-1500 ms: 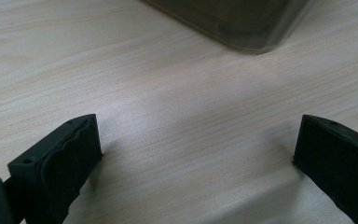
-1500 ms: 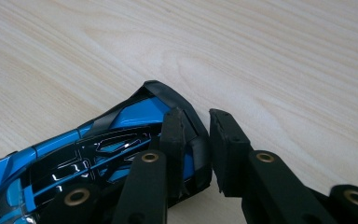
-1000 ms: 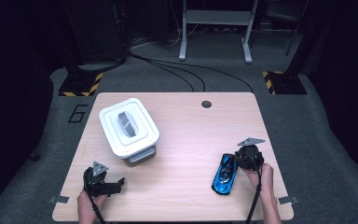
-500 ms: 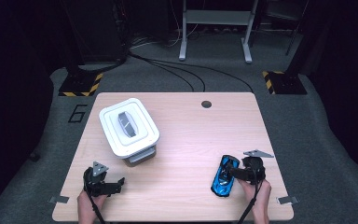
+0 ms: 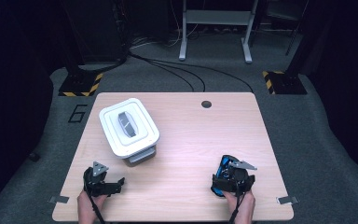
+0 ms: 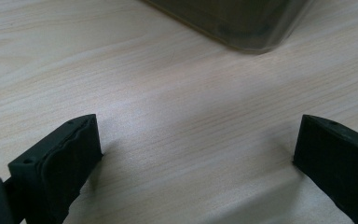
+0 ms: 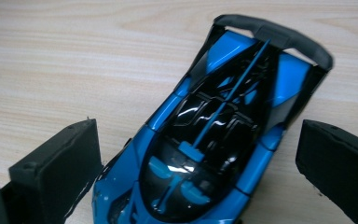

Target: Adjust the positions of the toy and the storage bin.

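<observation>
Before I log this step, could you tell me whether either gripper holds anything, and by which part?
Nothing is held. The right gripper has just opened; the blue toy car lies between its jaws. The left gripper stands open.

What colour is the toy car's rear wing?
Black, on a blue-and-black toy car; the right gripper view shows it best.

Table [image 5: 186,140]: pale wood-grain top, smooth, faint sheen. Toy car [image 7: 214,135]: glossy blue and black body, hard plastic or painted metal, cannot tell which; matt black rear wing. Box [image 5: 129,131]: white plastic lid, smooth, satin; grey handle inset; body translucent greyish plastic in left gripper view. Gripper pads [image 7: 56,177]: matt black, slightly grainy, rubber-like. Floor [image 5: 307,121]: grey carpet, rough.
</observation>
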Tool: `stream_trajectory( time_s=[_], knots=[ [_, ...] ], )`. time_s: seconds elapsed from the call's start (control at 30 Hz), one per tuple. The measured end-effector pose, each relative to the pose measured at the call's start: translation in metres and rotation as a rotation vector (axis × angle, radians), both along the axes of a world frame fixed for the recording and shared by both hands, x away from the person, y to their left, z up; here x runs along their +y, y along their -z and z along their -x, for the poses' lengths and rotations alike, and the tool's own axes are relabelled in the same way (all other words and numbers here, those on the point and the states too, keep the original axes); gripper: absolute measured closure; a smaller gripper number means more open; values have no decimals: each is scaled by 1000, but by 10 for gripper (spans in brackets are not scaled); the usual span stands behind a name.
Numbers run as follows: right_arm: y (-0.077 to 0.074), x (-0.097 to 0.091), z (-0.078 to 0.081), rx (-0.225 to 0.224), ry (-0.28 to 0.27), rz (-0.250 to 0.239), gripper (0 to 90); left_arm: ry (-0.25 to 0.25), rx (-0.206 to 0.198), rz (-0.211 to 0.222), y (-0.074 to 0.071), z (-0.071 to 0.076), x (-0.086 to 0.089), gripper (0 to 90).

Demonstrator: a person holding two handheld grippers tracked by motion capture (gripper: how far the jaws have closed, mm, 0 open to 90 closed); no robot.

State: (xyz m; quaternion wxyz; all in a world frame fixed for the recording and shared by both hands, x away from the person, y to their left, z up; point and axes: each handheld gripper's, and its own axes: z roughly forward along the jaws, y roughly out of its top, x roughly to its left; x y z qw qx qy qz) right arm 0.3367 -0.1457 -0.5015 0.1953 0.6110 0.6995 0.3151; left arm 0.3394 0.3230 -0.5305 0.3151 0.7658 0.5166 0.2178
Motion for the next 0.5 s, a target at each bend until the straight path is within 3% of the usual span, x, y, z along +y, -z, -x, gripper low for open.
stream_trajectory(
  time_s=[0.2,0.33,0.5],
  knots=[
    [9,13,0,10,17,71,0,0,-1,0,0,0,0,6],
    [9,12,0,9,13,72,0,0,0,-1,0,0,0,6],
    [12,19,0,2,22,145,0,0,-2,-3,0,0,0,6]
  ],
)
